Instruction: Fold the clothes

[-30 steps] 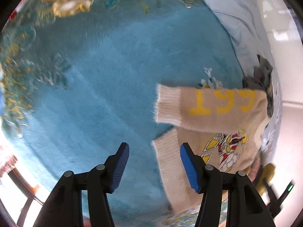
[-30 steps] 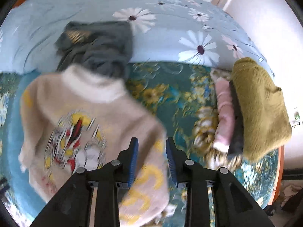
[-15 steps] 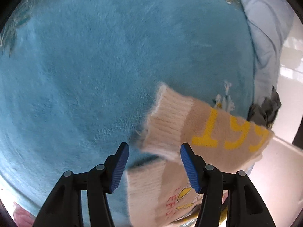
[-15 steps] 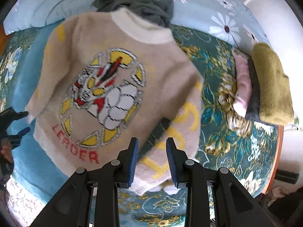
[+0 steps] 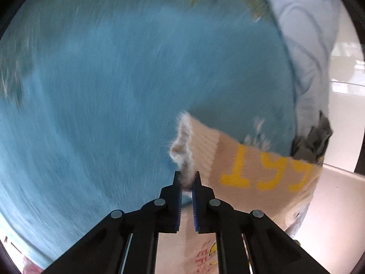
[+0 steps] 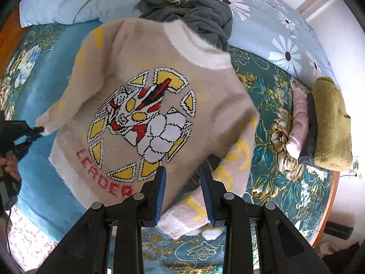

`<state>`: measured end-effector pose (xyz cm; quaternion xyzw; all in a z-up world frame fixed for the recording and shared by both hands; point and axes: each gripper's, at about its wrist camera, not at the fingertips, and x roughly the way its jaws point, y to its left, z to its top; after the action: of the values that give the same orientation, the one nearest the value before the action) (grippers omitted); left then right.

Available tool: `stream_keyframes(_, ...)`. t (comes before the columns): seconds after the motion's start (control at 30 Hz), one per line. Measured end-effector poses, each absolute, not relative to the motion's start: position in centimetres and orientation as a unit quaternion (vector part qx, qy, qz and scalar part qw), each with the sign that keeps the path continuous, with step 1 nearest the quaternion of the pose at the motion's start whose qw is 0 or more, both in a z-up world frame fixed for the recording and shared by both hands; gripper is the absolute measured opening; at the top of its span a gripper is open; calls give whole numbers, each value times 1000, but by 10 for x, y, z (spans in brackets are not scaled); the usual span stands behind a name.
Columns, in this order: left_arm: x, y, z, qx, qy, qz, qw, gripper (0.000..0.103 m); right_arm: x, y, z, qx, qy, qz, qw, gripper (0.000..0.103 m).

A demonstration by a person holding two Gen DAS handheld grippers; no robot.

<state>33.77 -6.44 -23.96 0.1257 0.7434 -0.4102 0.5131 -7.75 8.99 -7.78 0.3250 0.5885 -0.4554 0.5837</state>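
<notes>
A beige fluffy sweater [image 6: 159, 96] with a robot print and red lettering lies face up on the teal blanket. My left gripper [image 5: 187, 179] is shut on the white cuff [image 5: 184, 150] of its left sleeve, whose yellow numbers show [image 5: 262, 175]. The left gripper also shows in the right wrist view [image 6: 34, 131], at the sleeve end. My right gripper [image 6: 183, 171] is open above the sweater's lower right, over the other sleeve [image 6: 228, 178], holding nothing.
A dark grey garment [image 6: 189, 11] lies crumpled behind the sweater's collar. A stack of folded clothes, olive on top [image 6: 330, 123], pink below [image 6: 298, 118], sits at the right. A light blue daisy quilt [image 6: 273, 38] lies at the back.
My left gripper has closed on the sleeve cuff; it was open before. My right gripper has opened slightly wider and the view has moved closer over the sweater.
</notes>
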Motion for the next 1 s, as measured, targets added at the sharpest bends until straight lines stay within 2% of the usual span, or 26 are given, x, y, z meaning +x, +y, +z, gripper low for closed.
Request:
stream_keyframes(0.3,396,-119,-196,103,685,-442,570,8,-91,92,-82,335,580,-463,580,31)
stream_keyframes(0.47,422,-105,-193,111,675,-435,585,7,-103,91,-81,343,574,-472,575,31)
stream_keyframes(0.5,427,-101,-192,112,673,-427,593,2,-105,91,-82,346,571,-473,574,31)
stream_keyframes(0.63,444,-87,-204,88,698,-393,592,2,-112,92,-87,359,564,-477,571,31)
stream_keyframes(0.9,433,-66,-186,113,695,-428,566,2,-120,98,-116,410,538,-477,561,31)
stream_keyframes(0.97,424,-60,-176,122,692,-439,561,2,-123,99,-125,420,531,-479,558,36)
stream_keyframes(1.0,416,-56,-171,129,690,-448,554,2,-125,99,-129,424,528,-481,557,47)
